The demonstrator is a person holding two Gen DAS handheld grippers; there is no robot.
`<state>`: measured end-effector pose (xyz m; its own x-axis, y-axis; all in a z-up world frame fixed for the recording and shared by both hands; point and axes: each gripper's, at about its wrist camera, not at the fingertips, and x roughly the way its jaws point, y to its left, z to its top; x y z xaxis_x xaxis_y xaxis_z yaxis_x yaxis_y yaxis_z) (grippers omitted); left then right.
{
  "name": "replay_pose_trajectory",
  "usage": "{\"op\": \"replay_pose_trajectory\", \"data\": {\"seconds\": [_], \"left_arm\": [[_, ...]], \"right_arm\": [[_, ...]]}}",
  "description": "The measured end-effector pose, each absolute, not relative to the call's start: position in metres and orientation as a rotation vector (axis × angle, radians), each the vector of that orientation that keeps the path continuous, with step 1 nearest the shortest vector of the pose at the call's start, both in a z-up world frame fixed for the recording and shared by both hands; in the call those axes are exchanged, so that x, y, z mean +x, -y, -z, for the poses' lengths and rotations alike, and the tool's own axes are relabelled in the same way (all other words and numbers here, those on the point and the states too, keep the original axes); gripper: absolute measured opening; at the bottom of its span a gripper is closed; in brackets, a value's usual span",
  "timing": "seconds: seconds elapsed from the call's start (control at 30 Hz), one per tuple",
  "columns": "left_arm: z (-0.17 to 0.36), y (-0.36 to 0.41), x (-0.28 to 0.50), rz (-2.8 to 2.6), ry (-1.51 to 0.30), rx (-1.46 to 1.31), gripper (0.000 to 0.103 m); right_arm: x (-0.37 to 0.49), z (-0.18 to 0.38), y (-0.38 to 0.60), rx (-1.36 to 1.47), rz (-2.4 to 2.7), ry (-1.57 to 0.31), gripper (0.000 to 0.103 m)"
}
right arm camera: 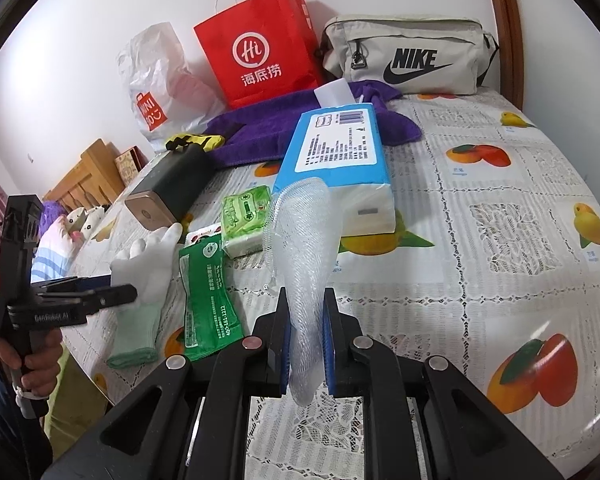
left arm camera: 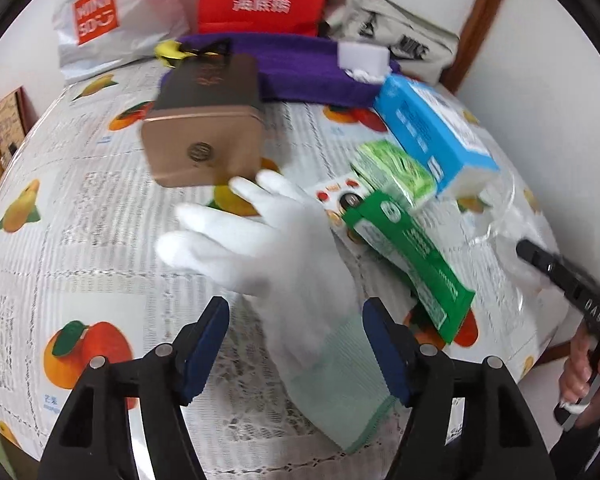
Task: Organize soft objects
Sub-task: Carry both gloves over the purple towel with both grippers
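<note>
Gripping a clear bubble-textured plastic sleeve (right arm camera: 304, 248), the right gripper (right arm camera: 306, 344) has its blue pads (right arm camera: 329, 344) pressed close on either side of it, and the sleeve rises from between them toward the blue tissue pack (right arm camera: 336, 148). Whether anything sits inside the sleeve I cannot tell.

Over on the other side, the left gripper (left arm camera: 296, 344) stands wide open above the cuff of a white glove (left arm camera: 272, 248); its pads straddle the glove without closing on it. The glove lies flat on the fruit-print tablecloth (right arm camera: 500, 208), fingers pointing toward a bronze tin (left arm camera: 204, 128), whose lid is shut.

Just beside the glove lies a green packet (right arm camera: 208, 300), then a small green tissue pack (right arm camera: 246, 216) and a little red-and-white box (left arm camera: 336, 196) tucked under them.

Along the wall stand a red paper bag (right arm camera: 260, 48), a white plastic shopping bag (right arm camera: 160, 76) and a grey Nike pouch (right arm camera: 408, 56) with its zip closed; their contents are hidden. A purple towel (right arm camera: 268, 124) sprawls before them, a white sponge block (left arm camera: 362, 56) resting on it.
</note>
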<state>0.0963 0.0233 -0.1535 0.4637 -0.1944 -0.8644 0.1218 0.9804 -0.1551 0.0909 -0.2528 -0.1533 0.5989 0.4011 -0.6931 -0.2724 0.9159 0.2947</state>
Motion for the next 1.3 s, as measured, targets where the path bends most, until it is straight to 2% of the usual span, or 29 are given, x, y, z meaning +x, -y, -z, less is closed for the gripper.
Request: {"op": "replay_pose_trajectory", "data": {"seconds": [0.2, 0.23, 0.3, 0.33, 0.37, 0.4, 0.43, 0.83, 1.3], "left_arm": [[0.167, 0.002, 0.097, 0.147, -1.059, 0.032, 0.068], [0.168, 0.005, 0.097, 0.126, -1.047, 0.063, 0.066], [0.167, 0.006, 0.096, 0.101, -1.015, 0.087, 0.042], [0.166, 0.004, 0.097, 0.108, -1.015, 0.076, 0.036], [0.165, 0.001, 0.098, 0.115, -1.017, 0.063, 0.023], [0.164, -0.002, 0.099, 0.120, -1.023, 0.047, 0.015], [0.163, -0.008, 0.100, 0.124, -1.028, 0.021, 0.012], [0.123, -0.046, 0.094, 0.109, -0.959, -0.108, 0.011], [0.074, -0.062, 0.108, 0.109, -0.873, -0.146, 0.011]], "right_arm": [[0.092, 0.157, 0.252, 0.167, -0.391, -0.854, 0.015], [0.092, 0.158, 0.253, 0.167, -0.391, -0.856, 0.015], [0.092, 0.158, 0.253, 0.165, -0.388, -0.858, 0.015], [0.093, 0.158, 0.254, 0.165, -0.387, -0.859, 0.015], [0.093, 0.157, 0.254, 0.166, -0.386, -0.859, 0.015], [0.093, 0.157, 0.254, 0.168, -0.385, -0.858, 0.015], [0.093, 0.157, 0.255, 0.170, -0.385, -0.858, 0.015], [0.091, 0.138, 0.253, 0.136, -0.383, -0.816, 0.013], [0.104, 0.086, 0.240, 0.101, -0.429, -0.720, 0.013]]}}
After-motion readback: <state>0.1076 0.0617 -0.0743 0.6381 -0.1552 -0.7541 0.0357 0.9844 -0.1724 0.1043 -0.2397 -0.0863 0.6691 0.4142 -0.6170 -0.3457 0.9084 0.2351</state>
